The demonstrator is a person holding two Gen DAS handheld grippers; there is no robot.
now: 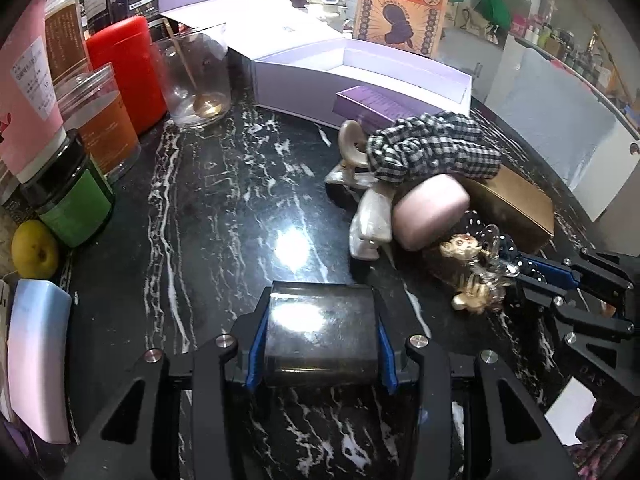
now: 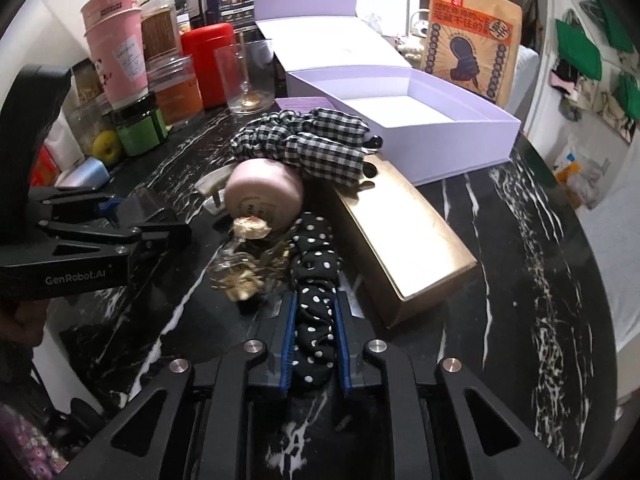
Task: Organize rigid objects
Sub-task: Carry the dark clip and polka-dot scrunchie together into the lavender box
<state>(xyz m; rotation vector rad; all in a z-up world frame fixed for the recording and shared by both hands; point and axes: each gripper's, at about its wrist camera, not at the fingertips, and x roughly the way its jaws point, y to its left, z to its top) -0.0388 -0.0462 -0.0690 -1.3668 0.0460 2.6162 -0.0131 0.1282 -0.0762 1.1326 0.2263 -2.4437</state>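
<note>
1. The left gripper (image 1: 320, 344) is clamped on a dark, glossy, squarish box (image 1: 320, 336). Its blue-lined fingers (image 1: 256, 344) press on the two sides of the box, and a ceiling light glares off the smooth top.
2. The right gripper (image 2: 316, 344) is clamped on a black scrunchie with white dots (image 2: 316, 300). The soft fabric bunches up between the blue pads (image 2: 289, 344) and trails forward onto the table.
3. Both grippers sit low over a black marble table (image 2: 520, 260) veined with white.
4. Just ahead of the dotted scrunchie lies a heap: a clear hair clip with gold and pearl trim (image 2: 240, 272), a round pink case (image 2: 264, 196) on its side, a black-and-white checked scrunchie (image 2: 304, 140) draped over the case, and a long gold box (image 2: 404, 244) touching the dotted scrunchie's right side.
5. From the left wrist camera a pearly cream hair claw (image 1: 368, 220) shows against the pink case.
6. Behind the heap stands an open lilac gift box (image 2: 460, 136) with its lid folded back; its white inside looks bare.
7. Along the far left edge stand a red canister (image 2: 210, 64), a clear glass with a gold spoon (image 2: 250, 80), an orange jar (image 2: 180, 92), a green-labelled jar (image 2: 142, 128), pink paper cups (image 2: 116, 52) and a yellow fruit (image 2: 106, 146).
8. An orange printed paper bag (image 2: 472, 40) stands behind the lilac box.
</note>
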